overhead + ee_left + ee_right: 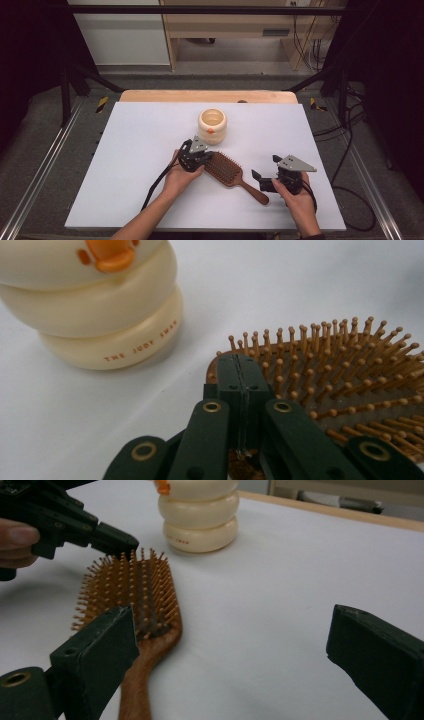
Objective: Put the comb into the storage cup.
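Likely stiff and light, the brush (229, 171) suits a handle grip; left gripper (239, 371) pressed together at its bristled head, right gripper (266, 174) spread.

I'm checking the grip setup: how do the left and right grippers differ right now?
The left gripper has its jaws shut, at the head end of the hairbrush; the right gripper has its jaws wide open, near the handle. The left points towards the cream cup; the right points towards the brush. Both are black and hand-held.
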The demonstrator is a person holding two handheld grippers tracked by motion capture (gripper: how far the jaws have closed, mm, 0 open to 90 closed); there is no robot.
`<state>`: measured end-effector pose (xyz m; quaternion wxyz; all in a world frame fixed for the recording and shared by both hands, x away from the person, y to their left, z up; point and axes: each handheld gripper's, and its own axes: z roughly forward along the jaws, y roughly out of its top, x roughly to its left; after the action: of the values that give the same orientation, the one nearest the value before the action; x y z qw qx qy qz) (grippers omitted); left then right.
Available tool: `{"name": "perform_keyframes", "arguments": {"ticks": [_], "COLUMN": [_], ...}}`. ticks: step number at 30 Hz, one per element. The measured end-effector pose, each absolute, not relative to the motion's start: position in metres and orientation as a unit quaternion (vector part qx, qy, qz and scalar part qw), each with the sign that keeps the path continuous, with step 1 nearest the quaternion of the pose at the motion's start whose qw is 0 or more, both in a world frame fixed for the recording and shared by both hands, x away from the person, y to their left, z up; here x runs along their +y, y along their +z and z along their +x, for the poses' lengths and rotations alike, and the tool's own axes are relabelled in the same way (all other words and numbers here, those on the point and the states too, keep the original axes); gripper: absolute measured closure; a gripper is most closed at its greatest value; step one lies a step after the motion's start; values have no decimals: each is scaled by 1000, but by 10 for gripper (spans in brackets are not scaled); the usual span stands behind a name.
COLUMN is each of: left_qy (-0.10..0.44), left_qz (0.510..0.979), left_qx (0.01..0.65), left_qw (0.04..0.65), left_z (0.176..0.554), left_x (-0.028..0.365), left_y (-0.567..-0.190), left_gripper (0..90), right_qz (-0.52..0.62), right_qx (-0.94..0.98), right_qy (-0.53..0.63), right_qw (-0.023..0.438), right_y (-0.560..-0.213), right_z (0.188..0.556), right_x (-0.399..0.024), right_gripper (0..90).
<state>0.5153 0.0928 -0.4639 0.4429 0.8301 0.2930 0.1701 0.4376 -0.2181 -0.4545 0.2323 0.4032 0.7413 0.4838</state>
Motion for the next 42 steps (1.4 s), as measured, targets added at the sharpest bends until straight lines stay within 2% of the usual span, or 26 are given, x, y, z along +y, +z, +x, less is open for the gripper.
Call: {"name": "perform_keyframes", "arguments": {"ticks": [6, 13, 16, 19, 24, 28, 32, 34, 42], "left_qy": [199, 245, 270, 304, 332, 346, 350, 351, 352], "left_qz": [804, 773, 755, 736, 687, 649, 632, 630, 614], "left_qx": [306, 322, 333, 348, 393, 426, 445, 443, 458], "left_qw": [470, 489, 496, 495, 514, 526, 530, 532, 538], "left_z": [496, 464, 452, 441, 424, 415, 414, 417, 417], "left_x": [126, 183, 210, 237, 276, 296, 304, 304, 313], "left_y": [-452, -438, -430, -426, -429, -430, -438, -439, -443], "left_gripper": [900, 894, 853, 746, 480, 233, 61, 35, 30], "right_qz": [384, 363, 357, 348, 341, 341, 343, 344, 359], "right_qx": [764, 793, 807, 820, 838, 848, 852, 854, 865], "right_qy": [472, 443, 425, 412, 387, 371, 364, 358, 322], "right_qw": [215, 208, 202, 191, 176, 165, 158, 155, 134], "right_y": [-450, -451, -451, -452, -453, -455, -456, -457, -451], "right_z": [434, 432, 432, 431, 431, 431, 432, 432, 442], "right_x": [-211, -194, -187, -181, -173, -169, -167, -167, -165], "right_gripper": [58, 73, 84, 91, 99, 110, 117, 123, 219]}}
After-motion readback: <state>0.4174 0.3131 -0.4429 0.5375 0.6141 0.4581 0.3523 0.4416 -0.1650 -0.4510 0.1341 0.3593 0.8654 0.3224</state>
